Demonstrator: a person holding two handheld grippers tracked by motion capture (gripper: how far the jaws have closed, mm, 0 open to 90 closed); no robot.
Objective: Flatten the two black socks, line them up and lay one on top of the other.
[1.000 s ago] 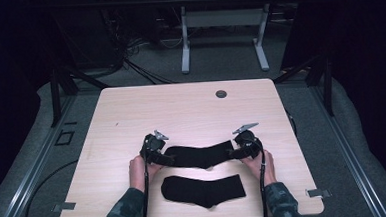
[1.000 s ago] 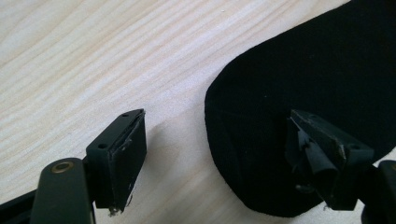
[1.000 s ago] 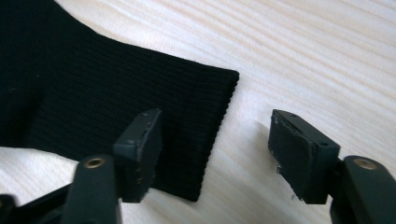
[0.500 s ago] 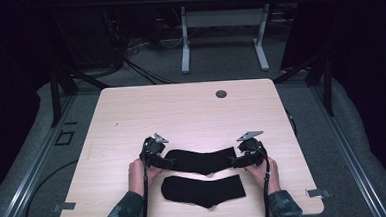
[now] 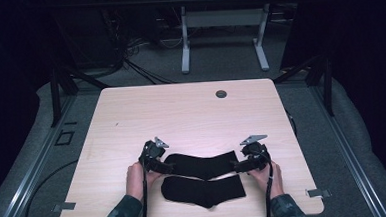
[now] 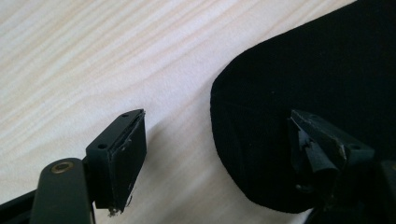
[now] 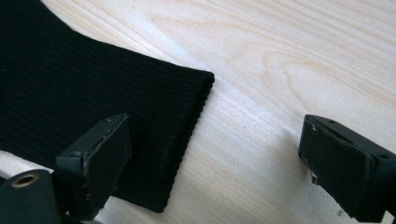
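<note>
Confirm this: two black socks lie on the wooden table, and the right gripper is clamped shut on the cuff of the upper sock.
Not quite. The right gripper is open, not clamped: the right gripper view shows its jaws standing wide apart, having just been opening, the upper sock lying loose by one jaw. Two black socks do lie on the wooden table.

The right gripper (image 5: pixel 238 166) now sits lower on the table (image 5: pixel 191 113) than a second ago, nearer the person. Its jaws have just been opening and stand wide across the cuff edge of the upper sock (image 5: pixel 201 164), no longer pinching it.
</note>
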